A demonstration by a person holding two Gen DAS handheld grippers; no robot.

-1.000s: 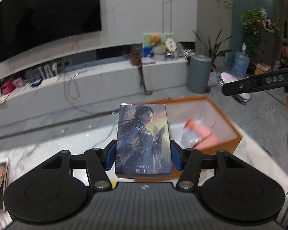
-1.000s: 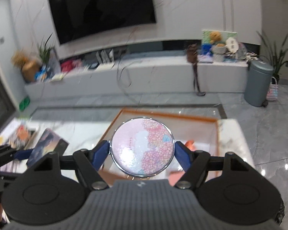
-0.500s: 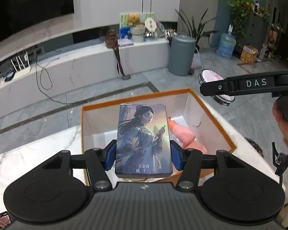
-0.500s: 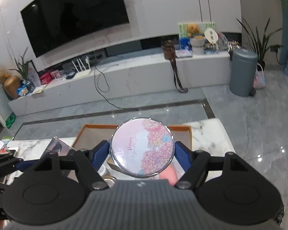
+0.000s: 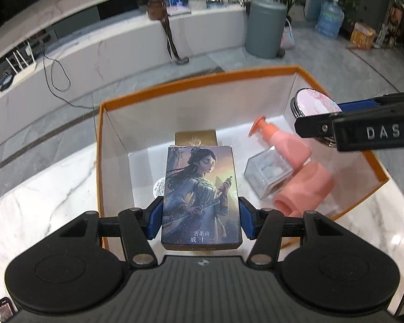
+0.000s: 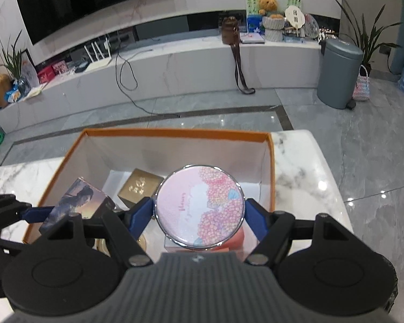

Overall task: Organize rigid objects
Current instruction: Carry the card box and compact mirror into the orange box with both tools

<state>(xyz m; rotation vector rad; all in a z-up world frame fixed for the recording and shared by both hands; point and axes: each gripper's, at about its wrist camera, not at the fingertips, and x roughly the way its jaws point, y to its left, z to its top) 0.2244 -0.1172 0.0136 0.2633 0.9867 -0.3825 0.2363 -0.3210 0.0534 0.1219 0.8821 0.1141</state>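
Both your grippers now hang lower over the orange box (image 5: 202, 79): left gripper (image 5: 200, 219) clamps the card box (image 5: 200, 196), right gripper (image 6: 199, 216) the round mirror (image 6: 199, 206). Releasing from this height risks the mirror cracking on the pink bottle (image 5: 285, 145).

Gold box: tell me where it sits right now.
The gold box stands inside the orange bin near its far wall, seen in both views just beyond the card box held in the left tongs.

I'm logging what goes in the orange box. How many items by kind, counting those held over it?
Boxes: 2, illustrated box, gold box
Round mirror: 1
Pink pump bottle: 1
Clear cube: 1
Pink cylinder: 1
Total: 6
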